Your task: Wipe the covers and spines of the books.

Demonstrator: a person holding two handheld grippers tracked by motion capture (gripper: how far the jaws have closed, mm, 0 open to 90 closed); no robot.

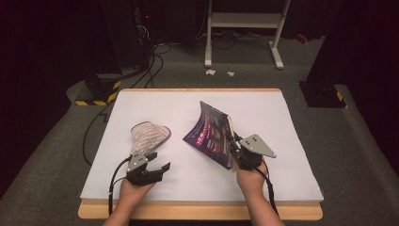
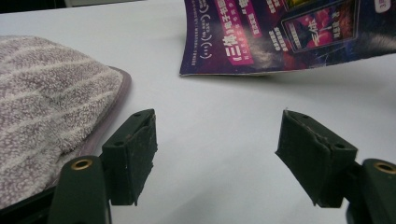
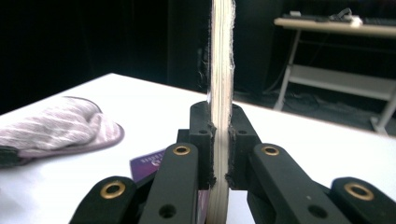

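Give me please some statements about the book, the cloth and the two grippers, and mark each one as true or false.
1. The right gripper is shut on the edge of the book. True.
2. The book lies flat and closed on the table. False: it is lifted, tilted, one cover hanging down.
3. The left gripper has open jaws with nothing between them. True.
4. The left gripper holds the striped cloth. False: the cloth lies on the table beside it, not gripped.
5. The book cover is plain white. False: it is dark purple with pink print.
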